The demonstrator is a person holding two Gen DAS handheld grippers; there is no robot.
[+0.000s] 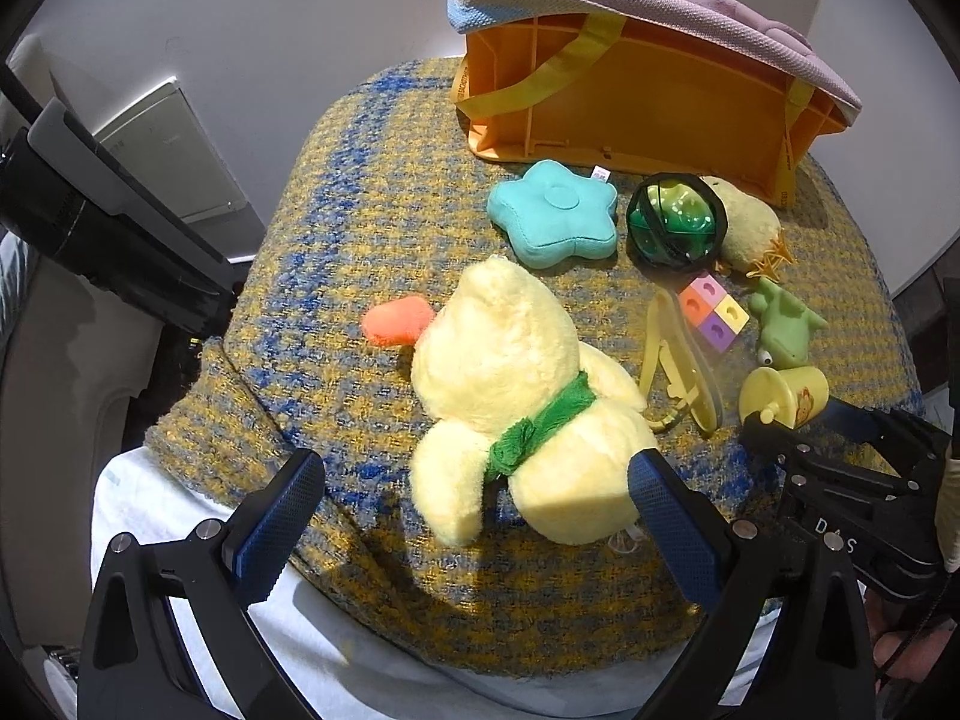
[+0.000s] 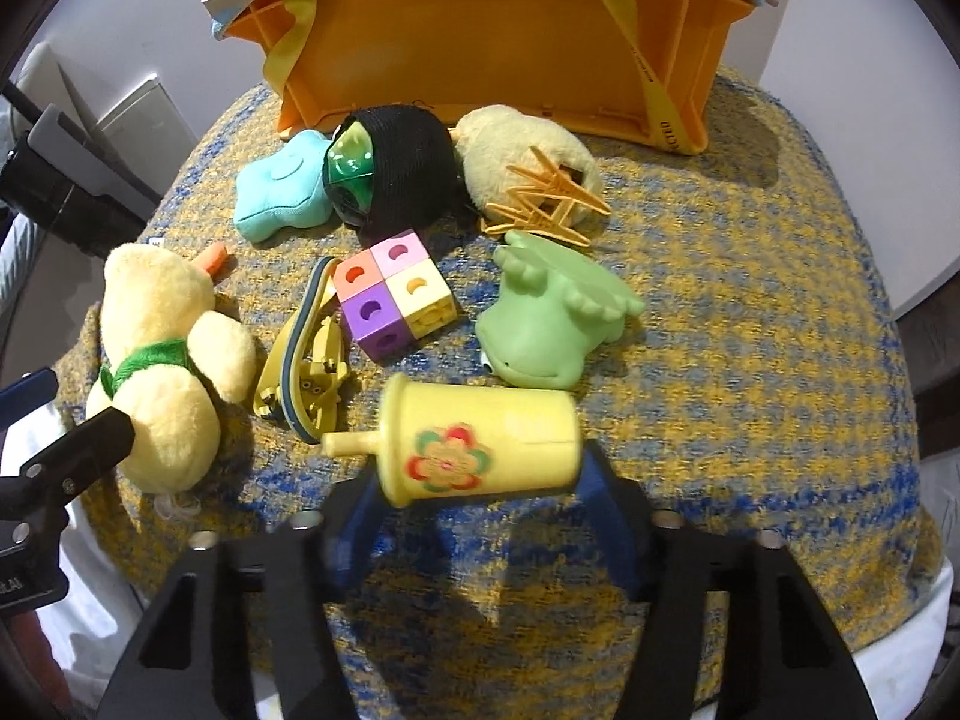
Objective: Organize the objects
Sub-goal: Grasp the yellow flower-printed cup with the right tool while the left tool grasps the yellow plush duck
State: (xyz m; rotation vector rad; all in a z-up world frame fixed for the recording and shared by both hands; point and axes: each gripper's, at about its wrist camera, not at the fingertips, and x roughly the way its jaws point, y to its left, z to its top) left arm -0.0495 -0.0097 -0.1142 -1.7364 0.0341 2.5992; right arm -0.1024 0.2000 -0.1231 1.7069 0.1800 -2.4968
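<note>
From the left wrist view the sorting looks barely begun: the orange basket (image 1: 648, 90), tipped on its side at the far end of the bench (image 1: 372, 192) with a pink cushion (image 1: 660, 6) lying across its top, shows nothing inside as far as I can see, while every toy lies loose on the tweed cover in front of it: a teal star pillow (image 1: 555, 213), a green ball in black netting (image 1: 675, 219), a small yellow plush (image 1: 747, 222), a pastel cube (image 1: 714, 312), a green rubber frog (image 1: 786, 324), a yellow sandal (image 1: 681, 360) and the big yellow duck plush (image 1: 522, 396). The left gripper (image 1: 480, 498) has its jaws spread wide; the duck's rear sits just ahead of them, near the right-hand pad, but nothing is pinched. In the right wrist view the same spread shows from the other side, the basket (image 2: 480, 48) again seemingly empty, and the yellow toy cup (image 2: 480, 441) lies on its side nearest the camera with its flower sticker up. The right gripper (image 2: 474, 498) has its jaws drawn in around that cup, one pad at the lid end and one at the base; they appear to press on it, so I judge it grasped but not yet carried to the basket; all the other toys are left
</note>
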